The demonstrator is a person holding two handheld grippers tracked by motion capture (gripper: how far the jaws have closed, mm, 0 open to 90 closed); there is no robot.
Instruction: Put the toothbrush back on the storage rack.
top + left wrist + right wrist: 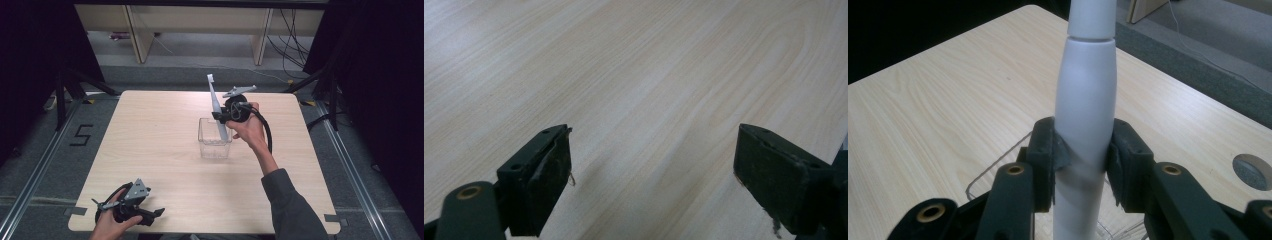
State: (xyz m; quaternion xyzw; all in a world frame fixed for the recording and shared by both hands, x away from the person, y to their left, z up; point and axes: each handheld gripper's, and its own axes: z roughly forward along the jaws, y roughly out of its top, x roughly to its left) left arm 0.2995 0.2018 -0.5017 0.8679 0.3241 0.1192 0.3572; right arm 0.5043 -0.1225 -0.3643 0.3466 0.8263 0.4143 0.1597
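Two grippers are in your hands: your right gripper [220, 116] clamps a white toothbrush [216, 106], tilted, its lower end inside the clear box [214, 145] mid-table; your left gripper [156, 213] rests wide open at the near edge.

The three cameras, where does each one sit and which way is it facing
High view: above the person's side, looking forward and down on the table; both forearms, left tongs, right tongs.
Left gripper view: on the left tongs, facing bare tabletop; jaws apart.
Right gripper view: on the right tongs, clamping the white toothbrush.
Shared: toothbrush, clear container.
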